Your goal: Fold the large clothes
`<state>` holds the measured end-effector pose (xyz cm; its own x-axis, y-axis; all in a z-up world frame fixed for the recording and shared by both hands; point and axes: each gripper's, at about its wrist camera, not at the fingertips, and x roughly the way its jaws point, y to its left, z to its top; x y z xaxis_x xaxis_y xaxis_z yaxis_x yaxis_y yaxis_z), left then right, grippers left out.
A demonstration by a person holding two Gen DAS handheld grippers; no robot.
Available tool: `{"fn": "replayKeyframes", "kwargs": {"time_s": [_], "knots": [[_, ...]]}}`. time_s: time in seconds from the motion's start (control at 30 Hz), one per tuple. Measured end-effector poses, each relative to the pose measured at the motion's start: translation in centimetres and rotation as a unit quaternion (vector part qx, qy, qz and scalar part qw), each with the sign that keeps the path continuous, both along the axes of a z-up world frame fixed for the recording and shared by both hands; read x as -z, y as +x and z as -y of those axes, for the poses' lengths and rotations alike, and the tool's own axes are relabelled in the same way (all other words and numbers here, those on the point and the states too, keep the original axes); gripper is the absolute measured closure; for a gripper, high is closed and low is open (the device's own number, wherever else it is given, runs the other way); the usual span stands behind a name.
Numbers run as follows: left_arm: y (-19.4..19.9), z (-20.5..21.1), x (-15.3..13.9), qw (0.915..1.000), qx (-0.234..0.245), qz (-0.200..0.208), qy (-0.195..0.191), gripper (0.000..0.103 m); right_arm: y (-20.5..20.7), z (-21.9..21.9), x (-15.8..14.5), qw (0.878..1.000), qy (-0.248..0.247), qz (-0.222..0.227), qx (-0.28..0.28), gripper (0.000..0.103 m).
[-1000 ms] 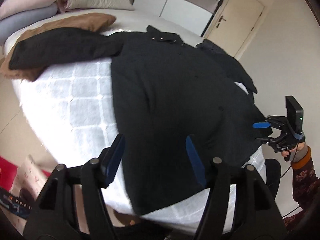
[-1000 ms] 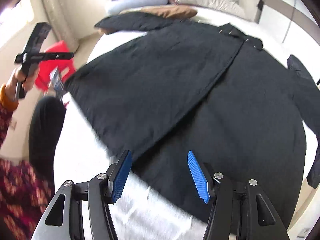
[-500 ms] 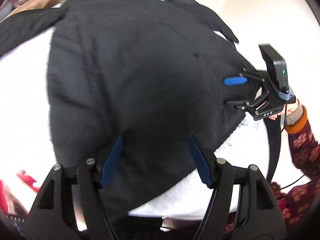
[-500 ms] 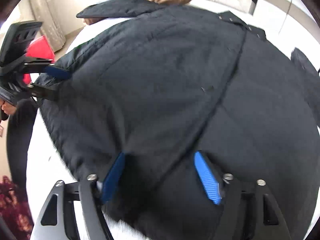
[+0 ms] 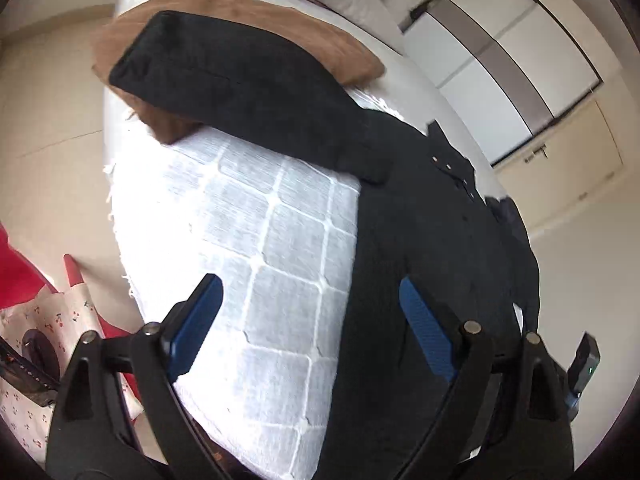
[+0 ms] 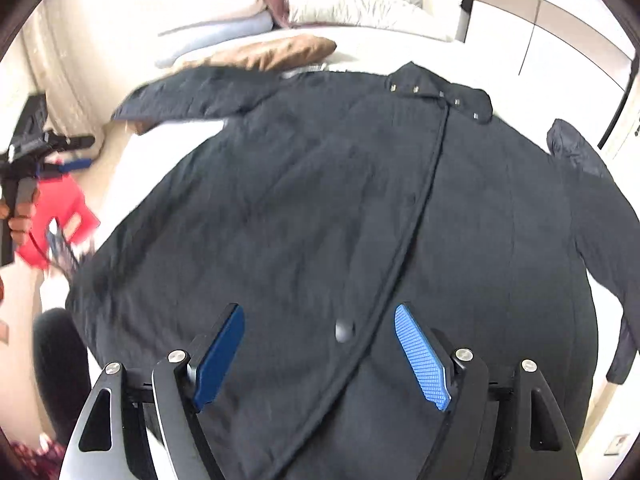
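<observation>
A large black coat [image 6: 320, 208] lies flat and face up on the white bed, collar [image 6: 440, 92] at the far side. Its left sleeve [image 5: 240, 84] stretches out over a brown cushion. Its right sleeve [image 6: 588, 184] hangs toward the right edge. My right gripper [image 6: 318, 320] is open and empty, hovering over the coat's lower front near a button [image 6: 344, 330]. My left gripper [image 5: 308, 292] is open and empty above the white quilt [image 5: 260, 248], at the coat's left side edge. It also shows in the right wrist view [image 6: 76, 154] at far left.
A brown cushion [image 5: 256, 8] and stacked pillows [image 6: 312, 0] sit at the head of the bed. A red stool [image 6: 60, 216] and a patterned bag [image 5: 36, 332] stand on the floor left of the bed. Wardrobe doors [image 5: 500, 68] are on the right.
Both grippers have pulled back from the coat's lower part. The left gripper swung left to the coat's side edge over the quilt. The right gripper rose above the lower front.
</observation>
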<state>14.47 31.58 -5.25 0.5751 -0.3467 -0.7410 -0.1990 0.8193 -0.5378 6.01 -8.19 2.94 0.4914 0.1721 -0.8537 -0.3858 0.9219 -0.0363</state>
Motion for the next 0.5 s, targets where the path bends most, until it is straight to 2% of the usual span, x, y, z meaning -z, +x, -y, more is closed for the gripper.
{"fn": "replayKeyframes", "kwargs": {"time_s": [0.13, 0.2, 0.3, 0.4, 0.47, 0.5], "knots": [[2.5, -4.3, 1.3, 0.9969, -0.078, -0.006, 0.002, 0.013, 2.2, 1.2, 0.7, 0.999, 0.046, 0.009, 0.020, 0.021], [3.9, -6.5, 2.1, 0.9934, -0.114, 0.000, -0.011, 0.013, 3.1, 1.8, 1.5, 0.998, 0.053, -0.012, 0.031, 0.021], [5.6, -9.5, 3.0, 0.9850, -0.165, 0.020, -0.047, 0.013, 4.0, 2.9, 1.9, 0.996, 0.067, -0.016, 0.056, 0.021], [7.1, -11.4, 3.9, 0.9756, -0.212, 0.033, -0.050, 0.014, 4.6, 3.8, 2.1, 0.993, 0.101, -0.022, 0.061, 0.021], [7.2, -11.9, 3.9, 0.9693, -0.237, 0.045, -0.046, 0.020, 4.7, 4.2, 2.2, 0.991, 0.111, -0.027, 0.065, 0.021], [7.3, -11.9, 3.8, 0.9668, -0.246, 0.054, -0.044, 0.029, 4.8, 4.3, 2.3, 0.991, 0.110, -0.028, 0.066, 0.021]]}}
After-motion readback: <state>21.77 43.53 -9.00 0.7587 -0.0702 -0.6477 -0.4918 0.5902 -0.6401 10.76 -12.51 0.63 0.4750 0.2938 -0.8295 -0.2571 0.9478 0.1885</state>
